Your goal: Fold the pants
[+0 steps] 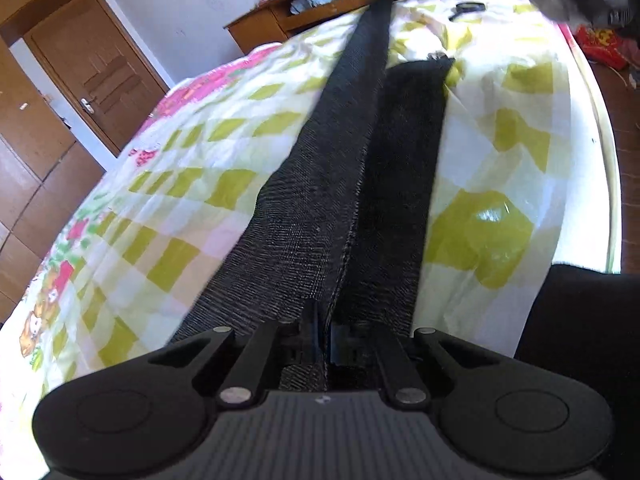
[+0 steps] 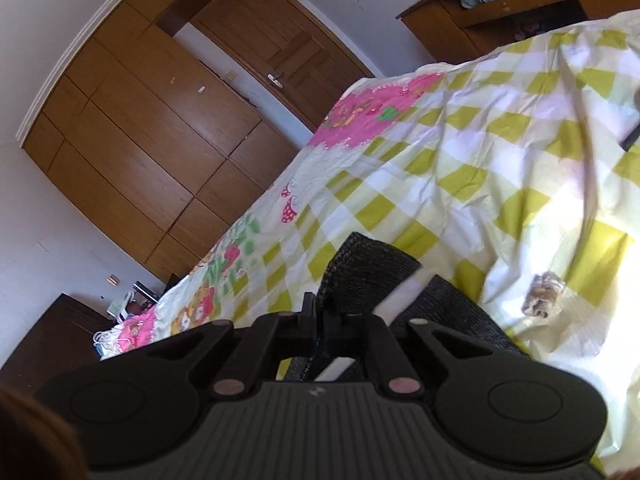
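Dark grey pants (image 1: 320, 200) stretch lengthwise over the checkered bed. In the left wrist view my left gripper (image 1: 324, 332) is shut on the near end of one leg, which runs taut and lifted to the far end. The second leg (image 1: 404, 184) lies flat beside it on the right. In the right wrist view my right gripper (image 2: 320, 316) is shut on the pants' other end (image 2: 368, 268), with a white label (image 2: 396, 300) showing. The fingertips are hidden in the fabric.
The bedspread (image 1: 192, 160) is yellow-green and white checks with pink borders. A wooden desk (image 1: 304, 8) stands at the far end, with a door (image 1: 96, 68) and wardrobe (image 2: 152, 128) to the left. A small brownish object (image 2: 544, 296) lies on the bed. A black item (image 1: 470, 8) lies far off.
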A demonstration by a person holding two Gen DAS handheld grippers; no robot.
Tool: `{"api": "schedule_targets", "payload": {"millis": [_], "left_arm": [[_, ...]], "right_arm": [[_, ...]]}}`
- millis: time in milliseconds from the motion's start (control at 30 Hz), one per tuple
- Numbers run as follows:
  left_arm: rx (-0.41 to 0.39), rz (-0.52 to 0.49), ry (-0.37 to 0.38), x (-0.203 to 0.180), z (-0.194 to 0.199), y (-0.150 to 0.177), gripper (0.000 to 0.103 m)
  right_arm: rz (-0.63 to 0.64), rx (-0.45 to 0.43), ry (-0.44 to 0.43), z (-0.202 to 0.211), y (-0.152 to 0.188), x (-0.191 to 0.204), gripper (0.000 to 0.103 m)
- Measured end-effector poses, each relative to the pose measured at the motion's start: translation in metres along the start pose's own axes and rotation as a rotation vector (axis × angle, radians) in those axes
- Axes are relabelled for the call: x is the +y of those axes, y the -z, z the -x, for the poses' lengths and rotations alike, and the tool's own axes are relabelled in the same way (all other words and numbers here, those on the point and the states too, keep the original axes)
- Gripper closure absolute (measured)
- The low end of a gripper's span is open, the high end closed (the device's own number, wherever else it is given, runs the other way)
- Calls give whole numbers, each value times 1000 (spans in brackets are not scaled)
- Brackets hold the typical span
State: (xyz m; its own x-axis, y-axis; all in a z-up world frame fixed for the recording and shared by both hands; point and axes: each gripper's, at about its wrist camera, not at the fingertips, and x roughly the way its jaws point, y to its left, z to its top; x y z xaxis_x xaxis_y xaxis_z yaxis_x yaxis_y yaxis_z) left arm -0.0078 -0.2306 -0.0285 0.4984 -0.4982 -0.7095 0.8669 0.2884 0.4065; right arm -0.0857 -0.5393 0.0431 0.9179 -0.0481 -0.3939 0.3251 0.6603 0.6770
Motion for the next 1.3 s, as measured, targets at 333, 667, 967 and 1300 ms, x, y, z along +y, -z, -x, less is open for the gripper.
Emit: {"api": "schedule_targets", "payload": {"millis": [333,667,967,1300], "left_arm": [[7,-10,23,-1,1,0,85],[-21,75,27,3,14,4,79],[-52,144,39,6,21,10,78],[-41,146,46,7,15,7,77]], "right_arm": [[-197,97,194,-3,24,-72,90],[-326,122,182,-5,33,-89,67],[-381,143,122,-1,45,-89,59],[-419,164,110,-15,46,-88,58]]}}
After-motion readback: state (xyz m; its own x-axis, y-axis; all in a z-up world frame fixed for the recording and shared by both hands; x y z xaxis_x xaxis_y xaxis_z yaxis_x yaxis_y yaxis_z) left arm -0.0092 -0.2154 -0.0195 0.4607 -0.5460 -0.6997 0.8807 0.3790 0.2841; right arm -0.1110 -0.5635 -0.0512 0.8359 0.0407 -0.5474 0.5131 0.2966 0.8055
